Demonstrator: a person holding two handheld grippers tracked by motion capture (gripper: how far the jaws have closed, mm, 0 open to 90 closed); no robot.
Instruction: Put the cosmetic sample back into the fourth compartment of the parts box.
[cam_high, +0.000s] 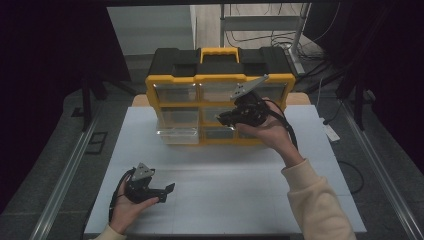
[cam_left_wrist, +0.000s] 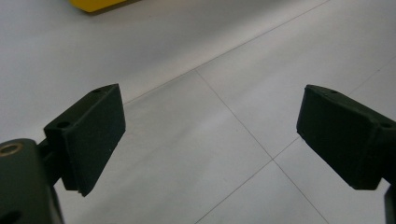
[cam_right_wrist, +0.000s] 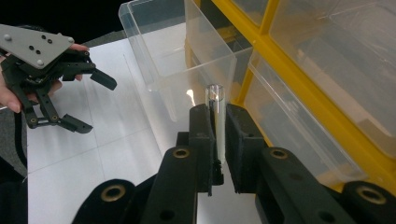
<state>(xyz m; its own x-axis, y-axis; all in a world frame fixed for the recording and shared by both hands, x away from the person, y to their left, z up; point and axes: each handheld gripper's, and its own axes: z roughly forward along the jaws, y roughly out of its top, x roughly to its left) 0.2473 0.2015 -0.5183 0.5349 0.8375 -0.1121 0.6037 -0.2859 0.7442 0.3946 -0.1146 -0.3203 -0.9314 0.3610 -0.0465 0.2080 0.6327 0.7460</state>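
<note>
My right hand-held gripper (cam_right_wrist: 218, 140) is clamped on a clear tube (cam_right_wrist: 215, 123), held upright beside the pulled-out drawer (cam_right_wrist: 159, 56). It looks light, slick and fragile; I grip mid-length, gently. My left hand-held gripper (cam_high: 162, 191) hangs apart over the desk (cam_high: 240, 200).

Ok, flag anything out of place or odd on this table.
One clear drawer on the organizer's lower left is pulled out over the table; the rest sit flush. The right gripper pinches a clear tube. The left gripper is open. Nothing spilled or damaged.
</note>
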